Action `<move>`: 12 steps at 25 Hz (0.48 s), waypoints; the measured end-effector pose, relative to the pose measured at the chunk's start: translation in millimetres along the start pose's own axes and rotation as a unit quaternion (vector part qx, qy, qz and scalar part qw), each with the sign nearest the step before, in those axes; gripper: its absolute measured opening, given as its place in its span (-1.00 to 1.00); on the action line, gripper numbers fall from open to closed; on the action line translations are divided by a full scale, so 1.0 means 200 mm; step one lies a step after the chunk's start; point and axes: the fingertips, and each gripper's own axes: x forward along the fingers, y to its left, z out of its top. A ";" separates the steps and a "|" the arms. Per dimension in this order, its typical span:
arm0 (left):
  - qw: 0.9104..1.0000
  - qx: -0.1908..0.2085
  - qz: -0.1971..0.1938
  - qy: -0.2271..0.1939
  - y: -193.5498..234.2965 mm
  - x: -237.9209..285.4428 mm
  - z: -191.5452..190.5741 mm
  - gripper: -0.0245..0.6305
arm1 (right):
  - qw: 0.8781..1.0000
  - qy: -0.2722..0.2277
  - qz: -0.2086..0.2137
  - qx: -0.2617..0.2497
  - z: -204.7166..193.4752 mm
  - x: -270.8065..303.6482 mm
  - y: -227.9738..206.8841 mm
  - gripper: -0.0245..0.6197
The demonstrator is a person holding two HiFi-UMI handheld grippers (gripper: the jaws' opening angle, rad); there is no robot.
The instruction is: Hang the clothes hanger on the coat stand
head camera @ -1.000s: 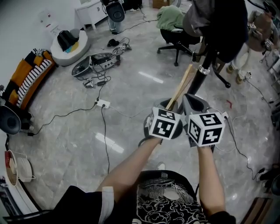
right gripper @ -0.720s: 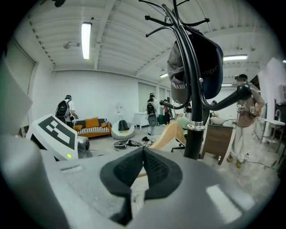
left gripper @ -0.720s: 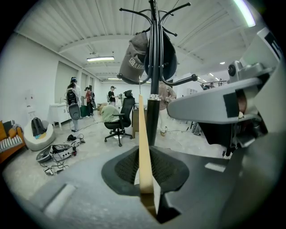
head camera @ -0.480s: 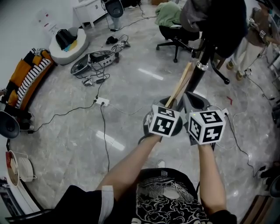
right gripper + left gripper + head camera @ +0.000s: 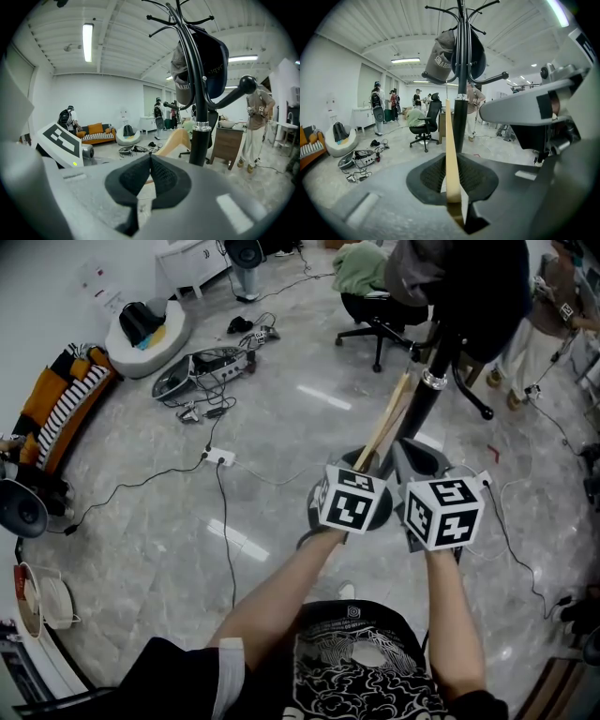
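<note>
A wooden clothes hanger (image 5: pixel 387 426) slants up from my left gripper (image 5: pixel 362 465) toward the black pole of the coat stand (image 5: pixel 428 395). In the left gripper view the hanger (image 5: pixel 451 154) shows edge-on, and the left gripper (image 5: pixel 453 196) is shut on its lower end. The coat stand (image 5: pixel 459 108) rises just behind it, with two caps (image 5: pixel 440 58) on its hooks. My right gripper (image 5: pixel 418 461) sits beside the left one. In its own view the right gripper (image 5: pixel 150 157) is shut with pads touching, the hanger (image 5: pixel 175 139) behind them and the coat stand (image 5: pixel 200 119) close ahead.
An office chair draped in green cloth (image 5: pixel 373 292) stands beyond the coat stand. A power strip (image 5: pixel 221 462) and cables cross the floor at left, near a heap of gear (image 5: pixel 206 373). A person (image 5: pixel 548 310) stands at far right. A striped sofa (image 5: pixel 61 404) lines the left wall.
</note>
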 end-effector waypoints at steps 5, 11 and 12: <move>1.000 0.003 -0.004 -0.005 0.01 0.01 0.02 -0.77 | 1.000 0.000 0.000 0.000 0.00 0.01 -0.01 -0.92; 1.000 -0.009 -0.014 -0.004 0.02 0.02 0.02 -0.77 | 1.000 0.000 -0.003 0.001 0.01 0.01 -0.01 -0.92; 1.000 -0.010 -0.017 -0.005 0.02 0.02 0.03 -0.77 | 1.000 0.000 -0.003 0.002 0.01 0.01 -0.01 -0.92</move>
